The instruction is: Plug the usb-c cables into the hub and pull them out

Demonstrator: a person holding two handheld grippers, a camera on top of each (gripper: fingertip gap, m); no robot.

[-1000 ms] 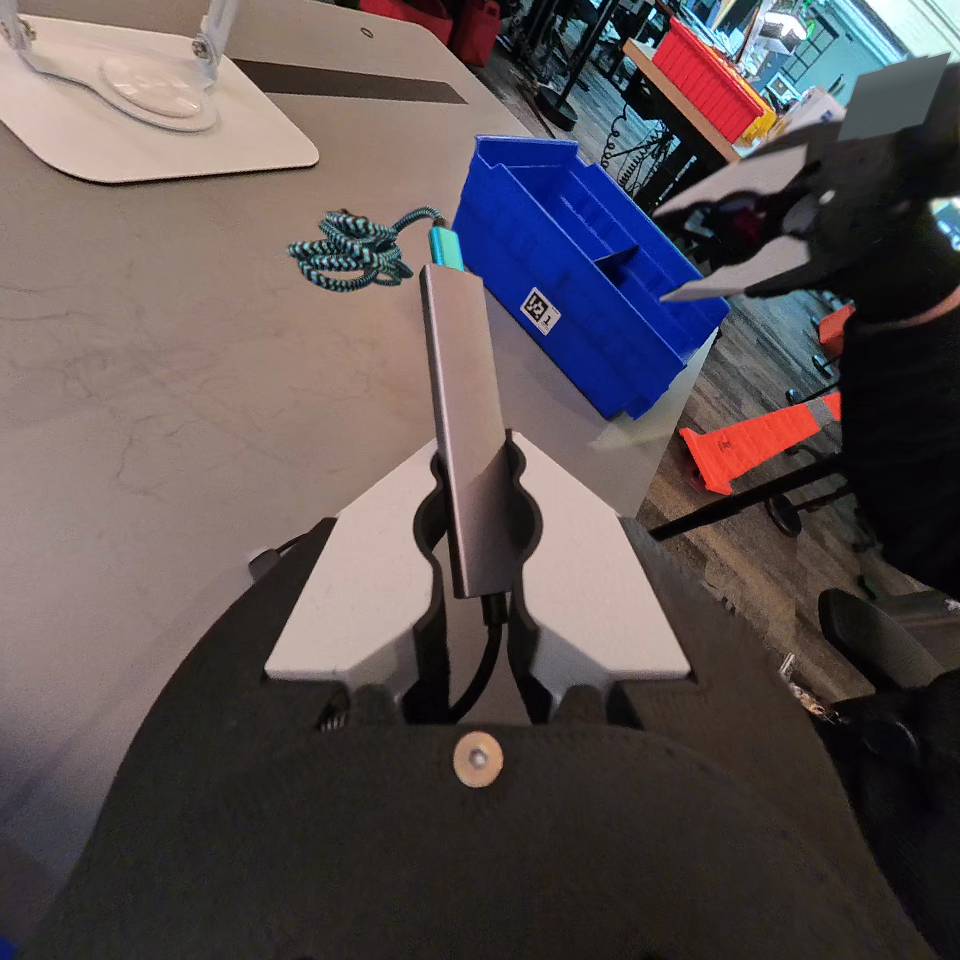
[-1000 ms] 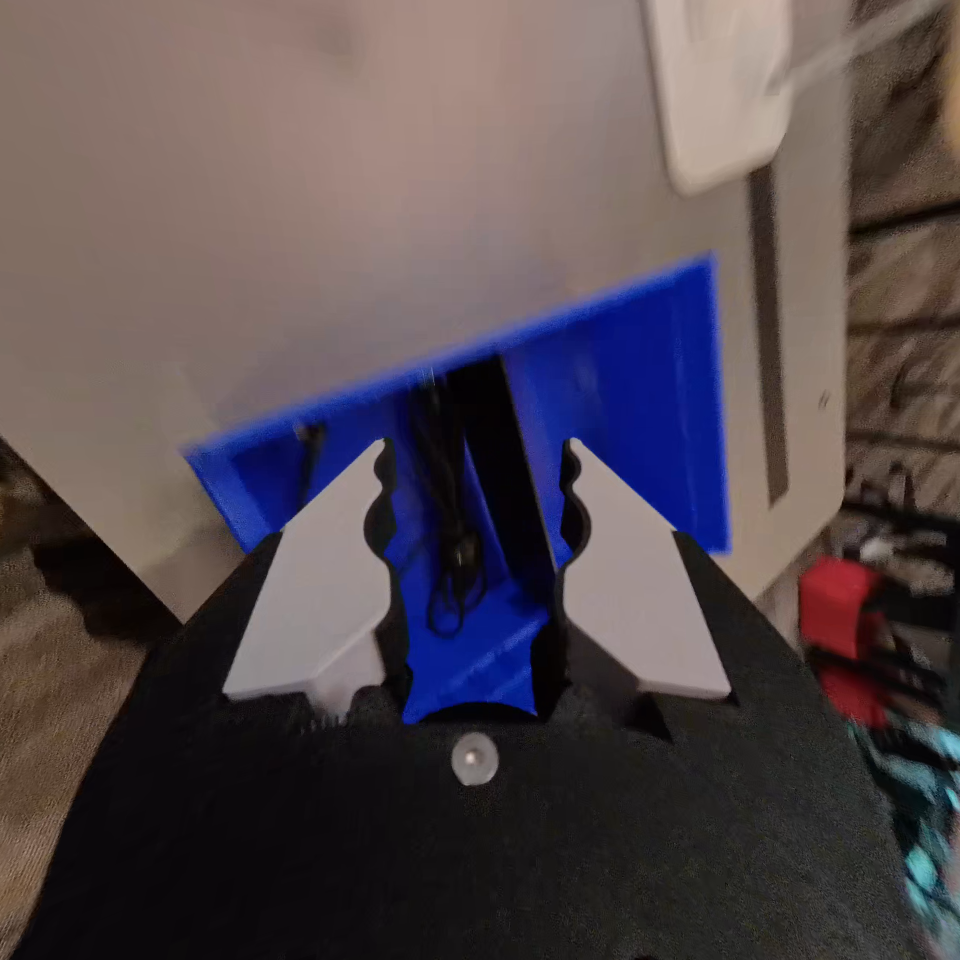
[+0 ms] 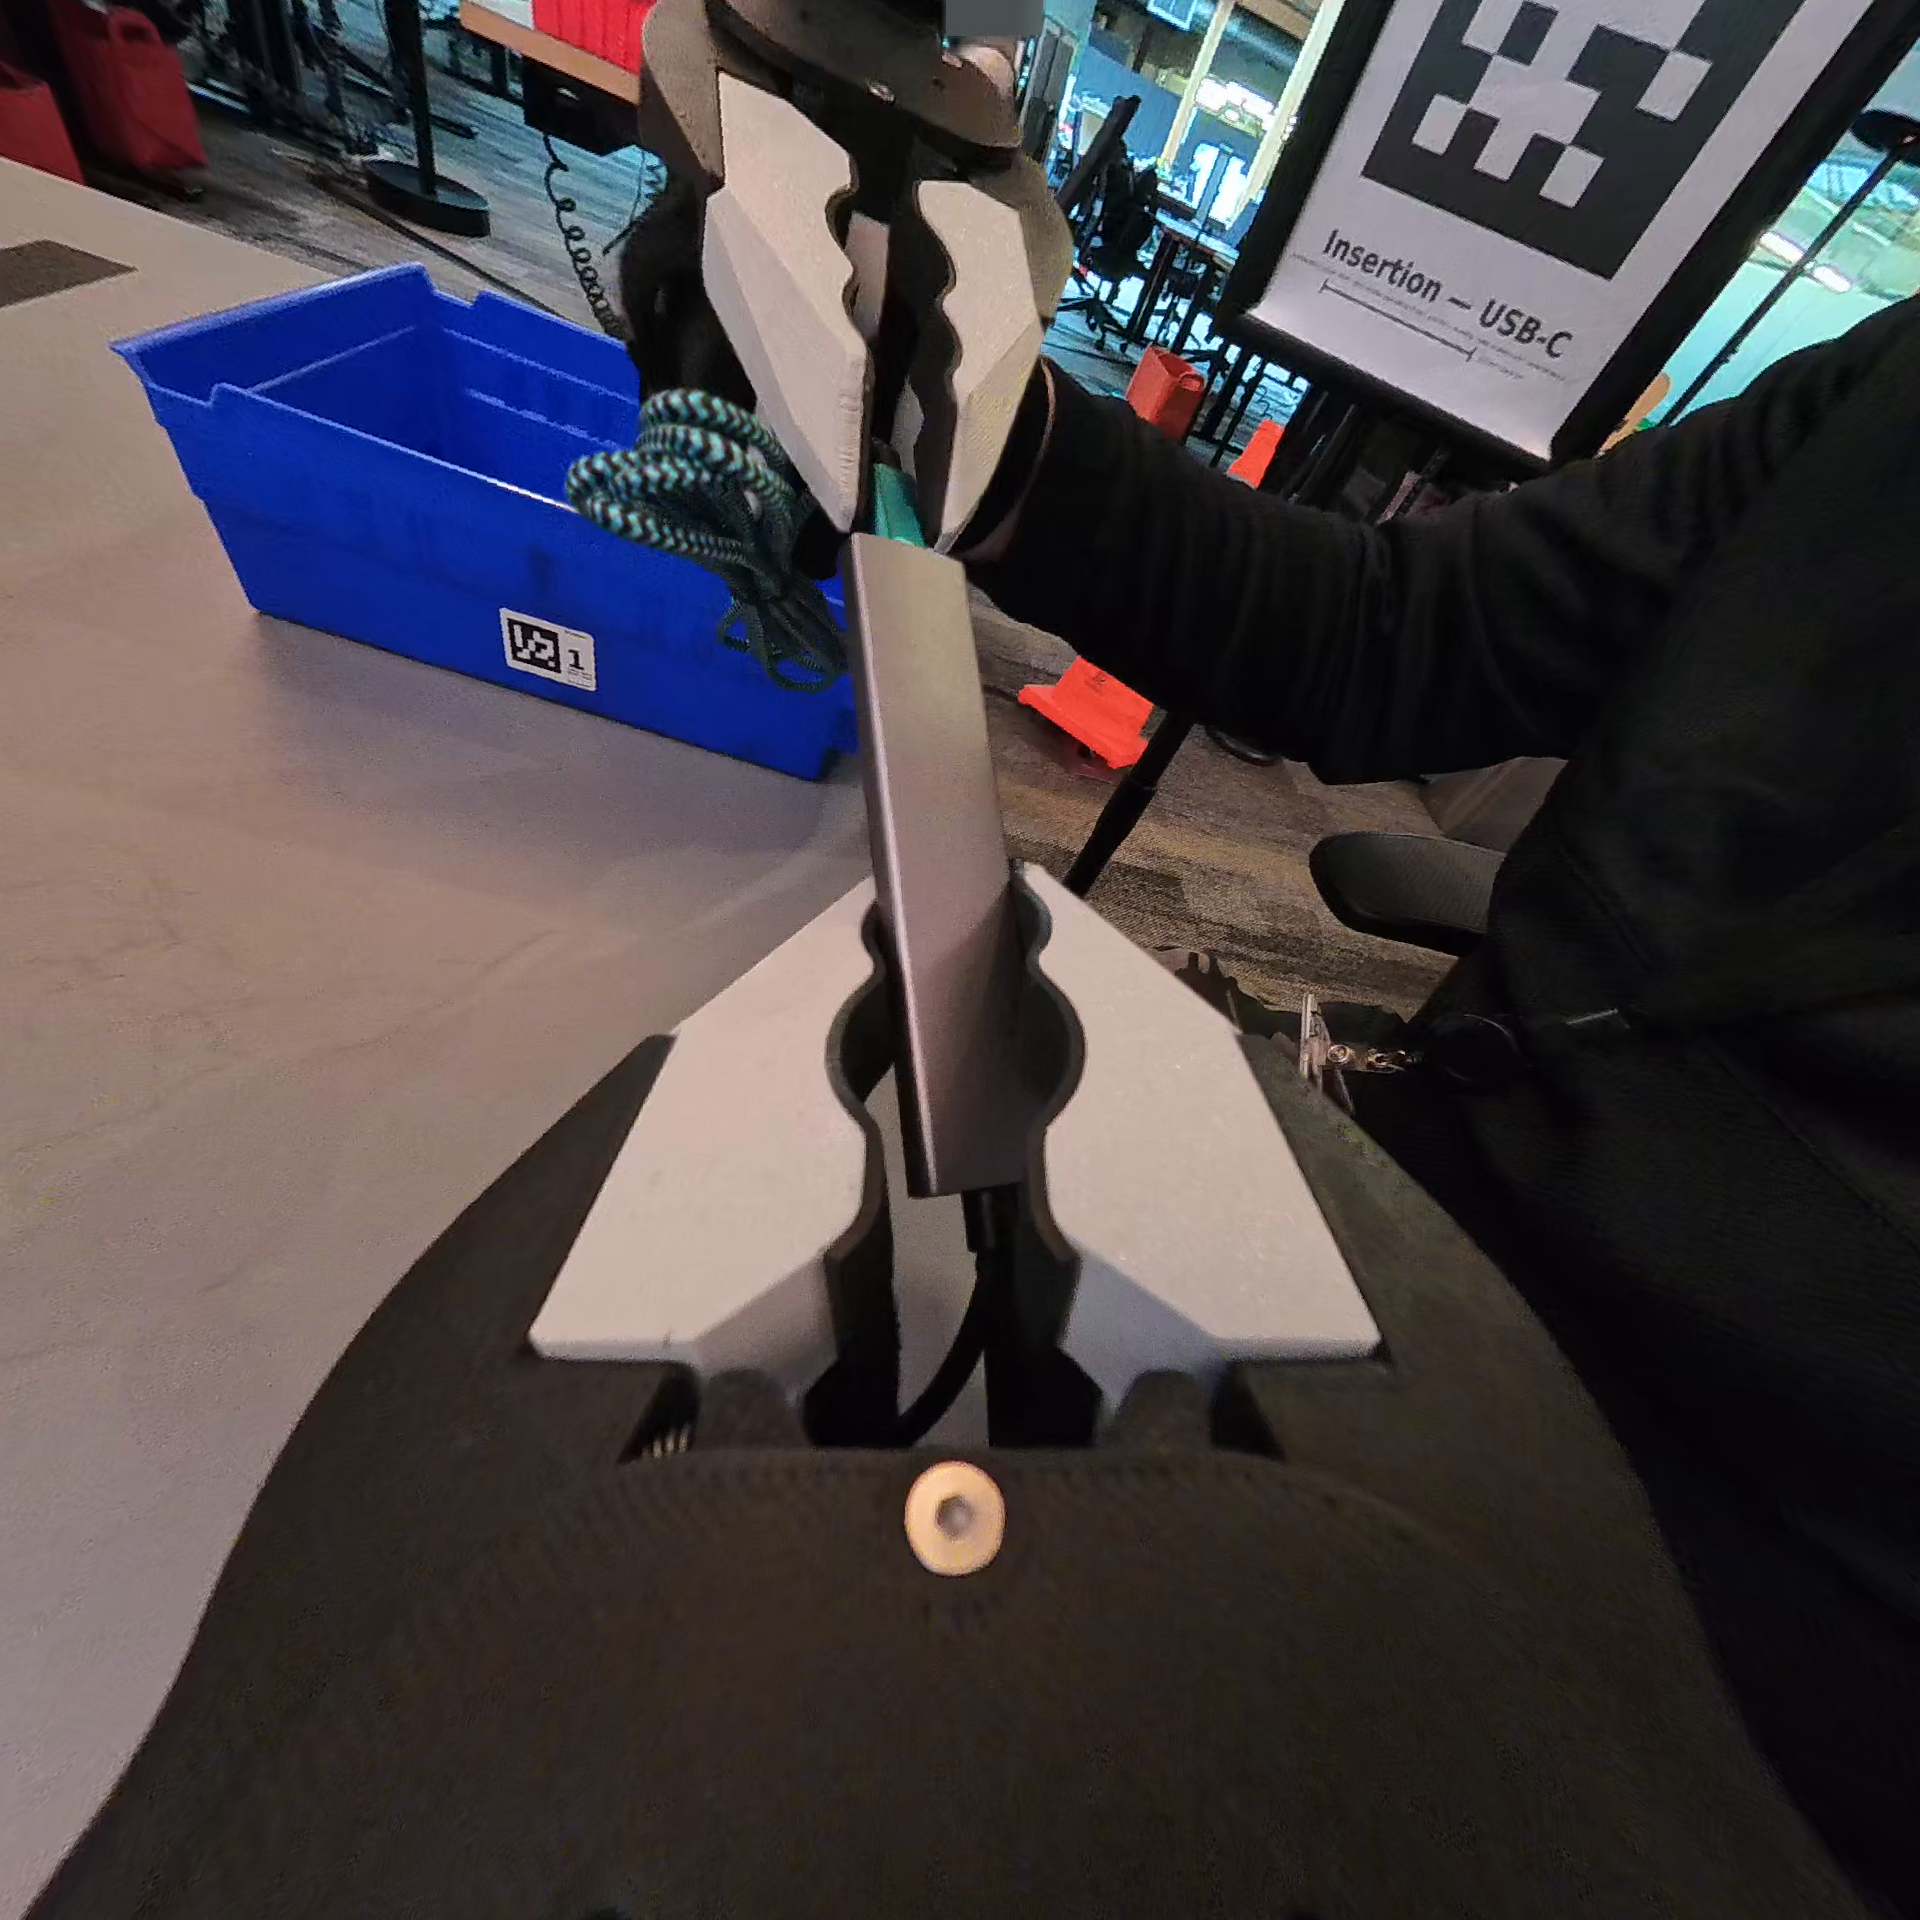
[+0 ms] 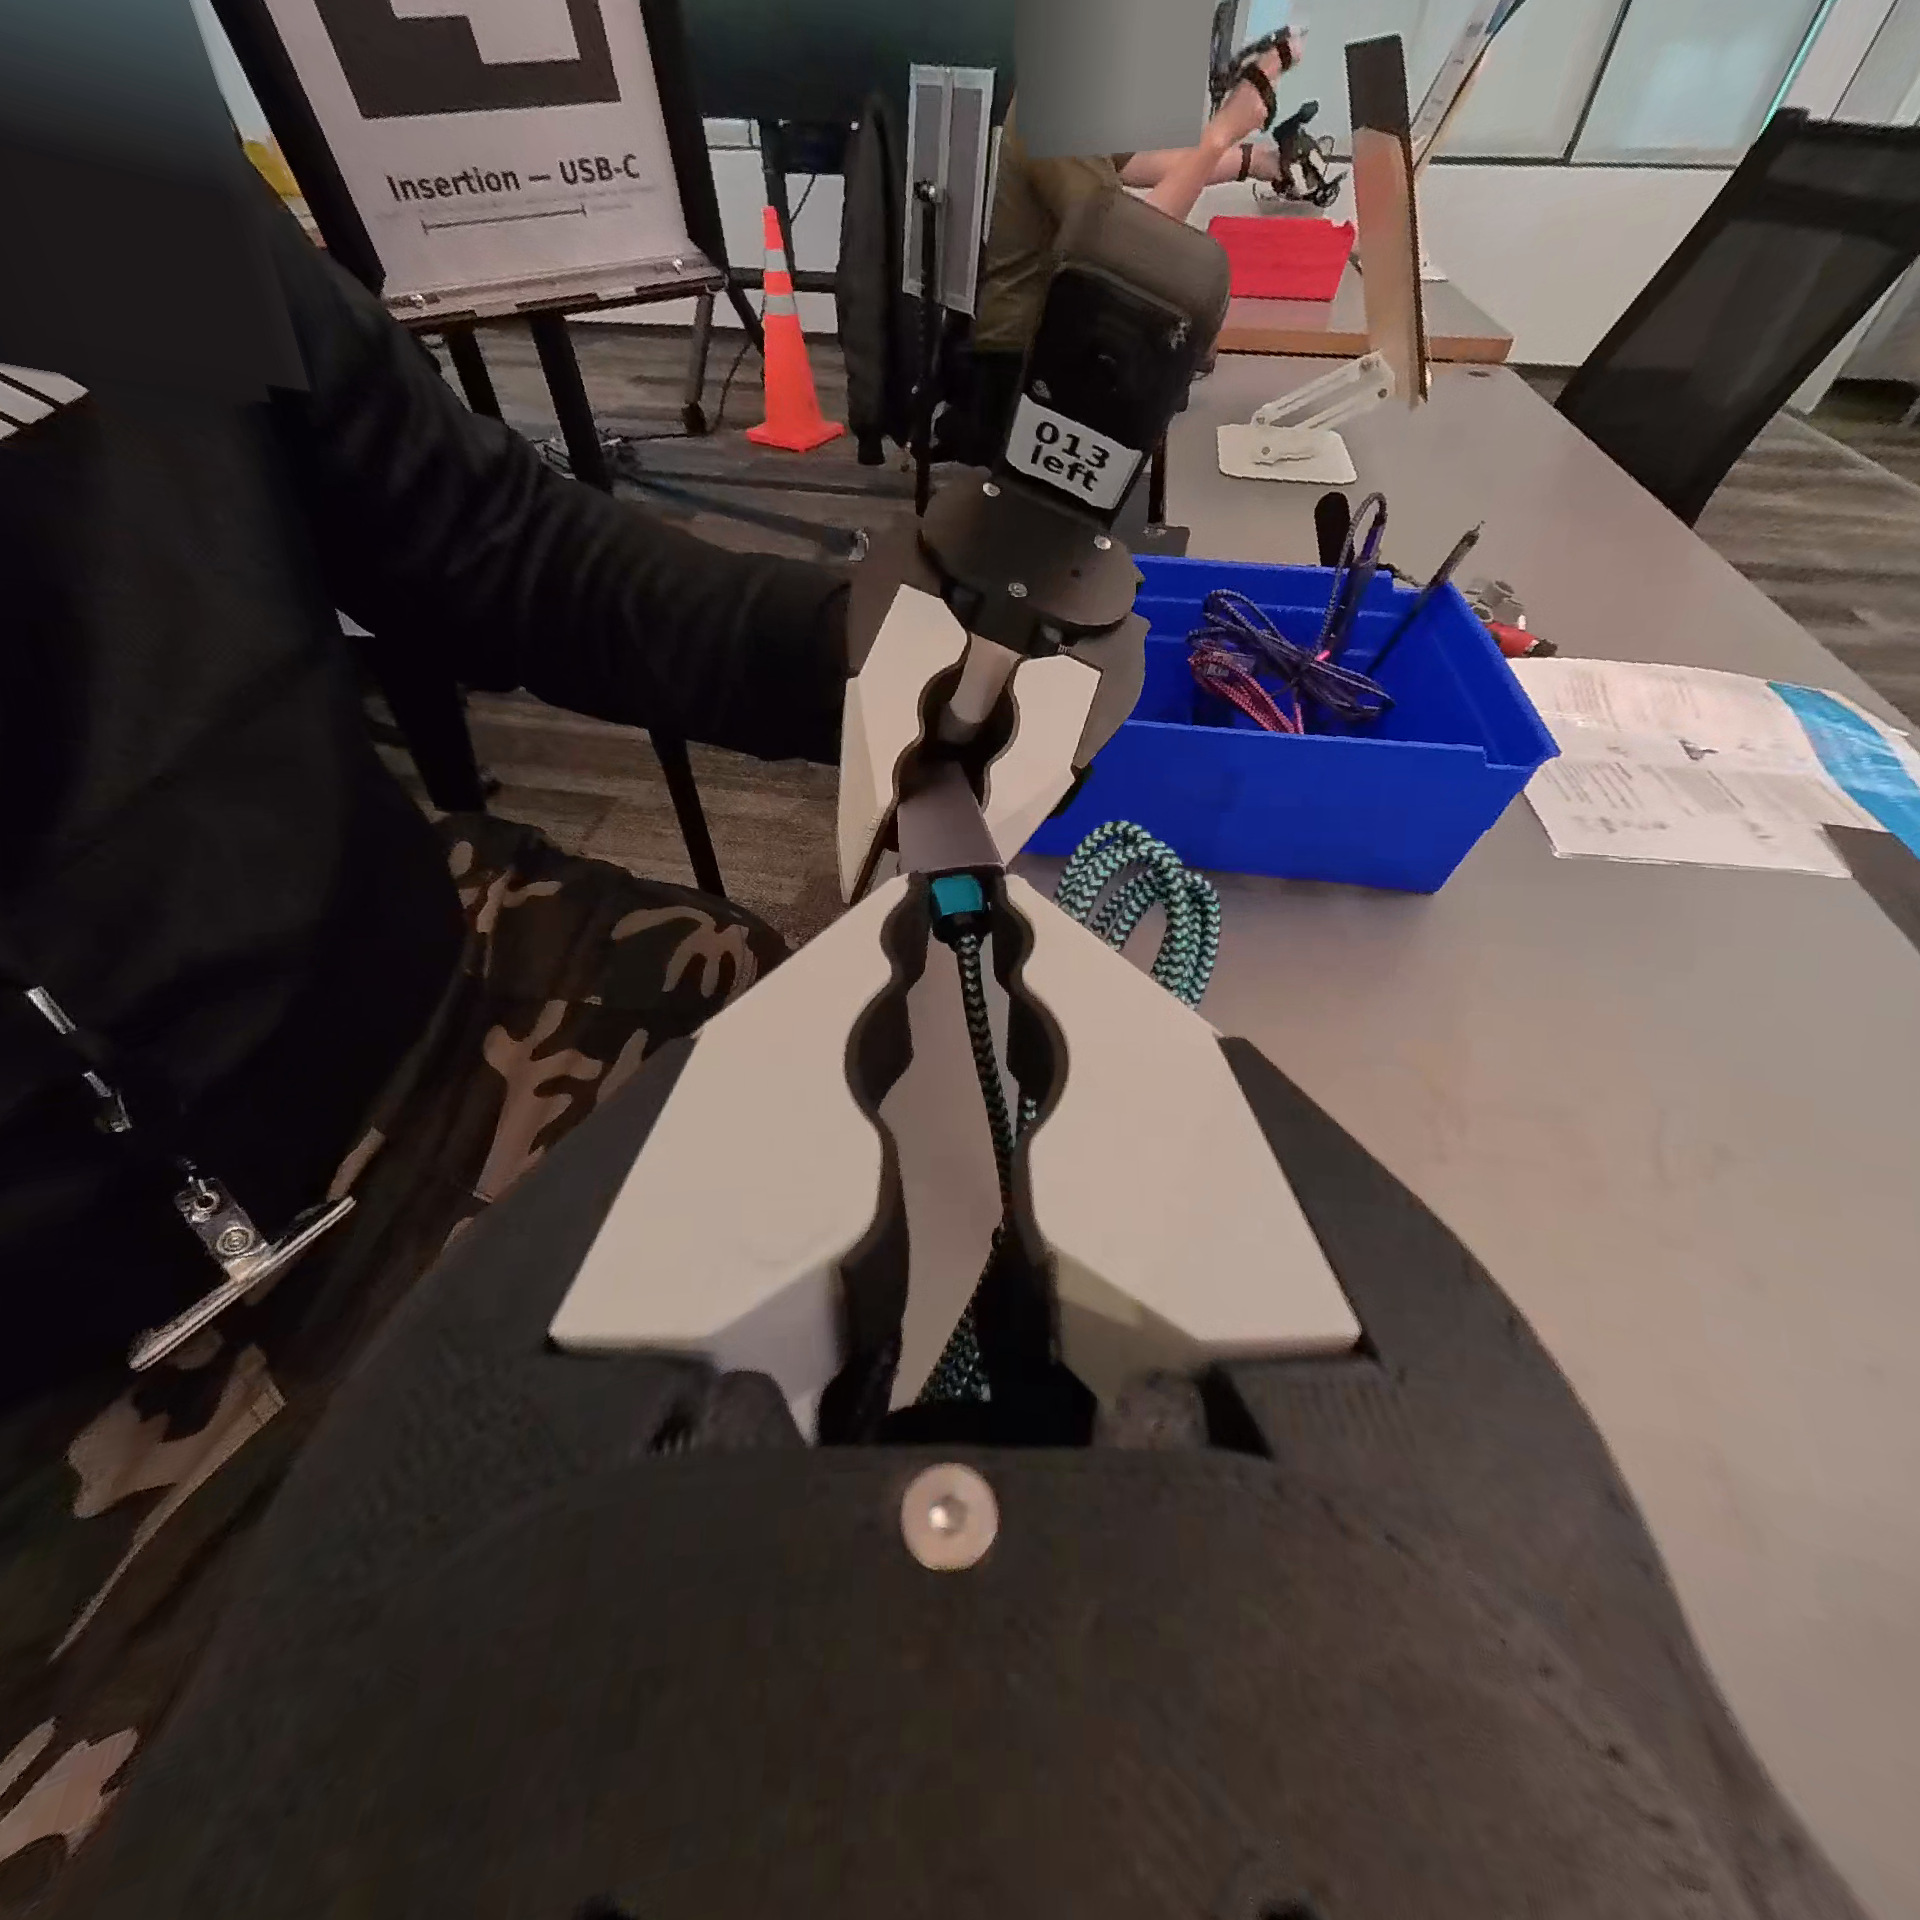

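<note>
My left gripper (image 3: 945,883) is shut on a flat grey hub (image 3: 914,748) and holds it in the air off the table's edge. Its short black lead runs back between the jaws. My right gripper (image 4: 954,891) is shut on the teal plug (image 4: 954,896) of a teal-and-black braided cable (image 4: 1138,894). The plug sits against the hub's far end (image 4: 940,826); I cannot tell how deep. In the left wrist view the right gripper (image 3: 899,509) comes down from above, with the cable coil (image 3: 707,488) hanging beside it. The left gripper (image 4: 956,758) faces the right one.
A blue bin (image 4: 1278,800) stands on the grey table (image 4: 1558,1143) and holds purple cables (image 4: 1278,665). Papers (image 4: 1683,769) lie beside it. A white stand (image 4: 1288,436) is farther back. A person's black sleeve (image 3: 1299,623), an orange cone (image 4: 790,343) and a sign easel (image 4: 499,156) are off the table. The gap from one gripper's tips to the other's is roughly 6 cm.
The right gripper left the blue bin, came to the hub's end and shut on the teal plug. The hub and cable coil have been lifted and turned toward the table's edge.
</note>
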